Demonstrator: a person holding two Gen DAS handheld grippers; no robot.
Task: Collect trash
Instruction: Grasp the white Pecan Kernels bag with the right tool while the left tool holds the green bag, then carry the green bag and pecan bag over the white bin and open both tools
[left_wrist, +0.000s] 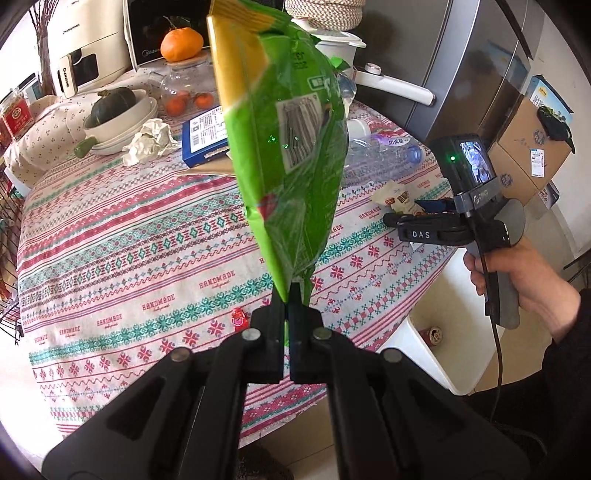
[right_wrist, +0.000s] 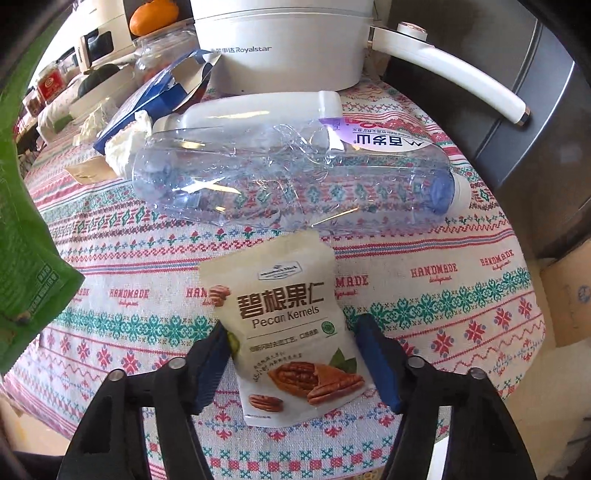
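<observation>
The left gripper (left_wrist: 286, 299) held a green bag (left_wrist: 288, 147) pinched above its fingers, the right gripper (right_wrist: 291, 354) straddled the pecan pouch (right_wrist: 288, 332) half-open, and a bottle (right_wrist: 295, 177) lay beyond, uncollected.

Green-and-yellow snack bag (left_wrist: 291, 147), cream pecan pouch (right_wrist: 288, 332), red-teal patterned tablecloth (left_wrist: 129, 258).

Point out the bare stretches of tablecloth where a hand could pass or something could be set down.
The widest free patch is the tablecloth between the crumpled tissue and the near edge, bare but for a small red item. It is crowded at the far side: bowls, blue box, crushed bottle, pecan pouch.
</observation>
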